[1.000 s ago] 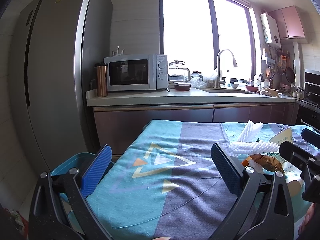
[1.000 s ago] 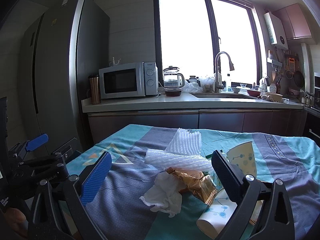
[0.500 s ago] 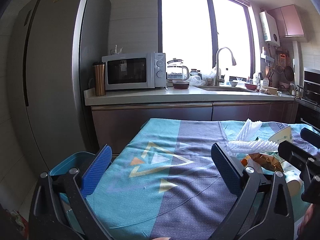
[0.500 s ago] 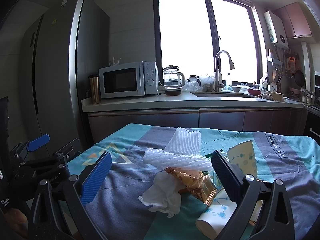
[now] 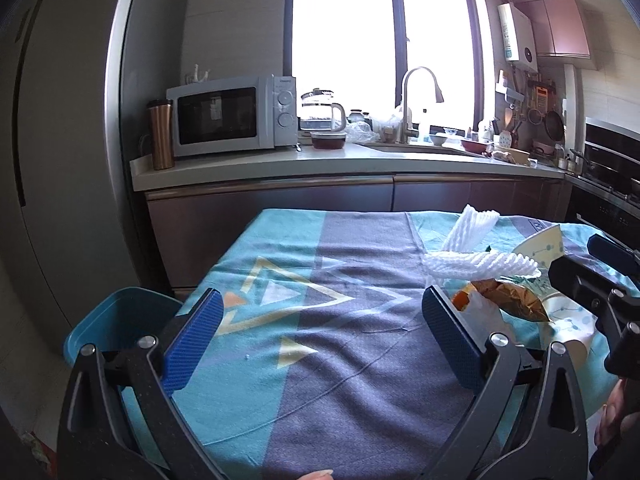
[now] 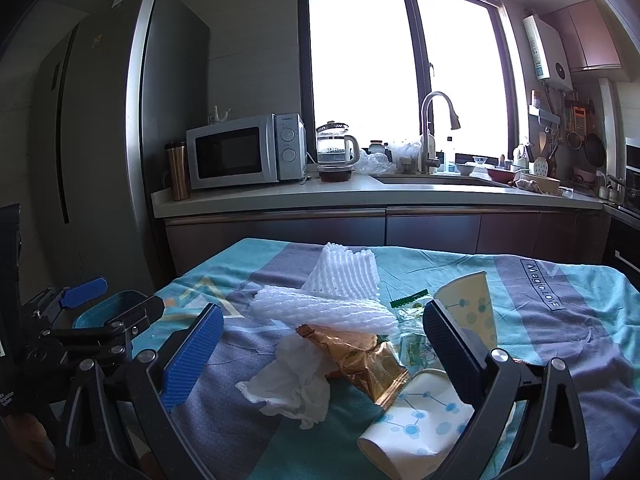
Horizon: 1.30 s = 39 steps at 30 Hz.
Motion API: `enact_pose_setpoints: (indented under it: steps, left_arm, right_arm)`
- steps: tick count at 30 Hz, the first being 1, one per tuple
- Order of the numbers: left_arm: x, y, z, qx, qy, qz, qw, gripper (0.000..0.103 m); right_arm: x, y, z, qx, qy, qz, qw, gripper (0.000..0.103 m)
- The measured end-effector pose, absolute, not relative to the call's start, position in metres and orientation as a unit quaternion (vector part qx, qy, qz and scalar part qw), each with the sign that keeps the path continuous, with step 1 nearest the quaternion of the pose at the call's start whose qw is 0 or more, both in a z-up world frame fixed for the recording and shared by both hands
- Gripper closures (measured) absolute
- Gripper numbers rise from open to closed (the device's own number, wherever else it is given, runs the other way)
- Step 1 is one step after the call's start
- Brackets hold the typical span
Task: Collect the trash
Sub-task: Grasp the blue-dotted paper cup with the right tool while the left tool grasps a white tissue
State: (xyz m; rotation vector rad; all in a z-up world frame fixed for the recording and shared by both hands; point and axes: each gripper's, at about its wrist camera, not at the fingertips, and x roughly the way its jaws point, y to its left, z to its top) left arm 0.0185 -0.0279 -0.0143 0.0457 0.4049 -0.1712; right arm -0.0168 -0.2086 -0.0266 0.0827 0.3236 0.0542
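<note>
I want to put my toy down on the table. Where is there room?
The cloth is bare on the left half, from the triangle pattern to the near edge by the blue bin. The right is crowded: foam nets, tissue, gold wrapper and paper cups.

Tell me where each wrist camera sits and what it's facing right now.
Left wrist: behind the open left gripper, over bare tablecloth, facing the counter; teal bin lower left.
Right wrist: behind the open right gripper, above the trash pile: tissue, gold wrapper.
Shared: foam netting, microwave; each sees the other gripper.
</note>
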Motion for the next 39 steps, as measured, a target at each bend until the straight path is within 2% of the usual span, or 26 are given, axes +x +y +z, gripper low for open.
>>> enact_pose_setpoints:
  steps: [6,14,20,23,27,28,30,33,37,39]
  left_arm:
    - [0.034,-0.056,-0.026,0.016,0.247,-0.185,0.951,0.005]
    - [0.050,-0.095,-0.044,0.021,0.300,-0.281,0.911,0.015]
    - [0.070,-0.115,-0.059,0.016,0.350,-0.314,0.882,0.032]
    - [0.080,-0.120,-0.068,0.009,0.377,-0.327,0.867,0.045]
    - [0.092,-0.122,-0.078,-0.021,0.410,-0.350,0.842,0.070]
    - [0.095,-0.122,-0.080,-0.029,0.417,-0.357,0.835,0.081]
    - [0.098,-0.121,-0.083,-0.038,0.423,-0.363,0.829,0.092]
    - [0.095,-0.119,-0.082,-0.034,0.418,-0.360,0.834,0.100]
    - [0.083,-0.109,-0.075,-0.033,0.407,-0.361,0.838,0.101]
    - [0.081,-0.106,-0.073,-0.036,0.405,-0.361,0.840,0.101]
  right_arm:
    - [-0.007,-0.236,-0.031,0.055,0.187,0.019,0.981,0.006]
    - [-0.009,-0.273,-0.044,0.079,0.222,-0.002,0.972,0.009]
    - [-0.020,-0.299,-0.065,0.121,0.266,-0.009,0.956,0.012]
    - [-0.027,-0.308,-0.076,0.157,0.286,0.000,0.945,0.012]
    - [-0.029,-0.315,-0.089,0.214,0.305,0.019,0.928,0.013]
    - [-0.029,-0.315,-0.091,0.225,0.308,0.024,0.924,0.017]
    - [-0.031,-0.315,-0.094,0.239,0.311,0.025,0.920,0.020]
    - [-0.036,-0.313,-0.092,0.249,0.307,0.026,0.918,0.025]
    - [-0.041,-0.307,-0.094,0.265,0.313,0.043,0.911,0.035]
    - [-0.040,-0.304,-0.098,0.277,0.318,0.056,0.905,0.036]
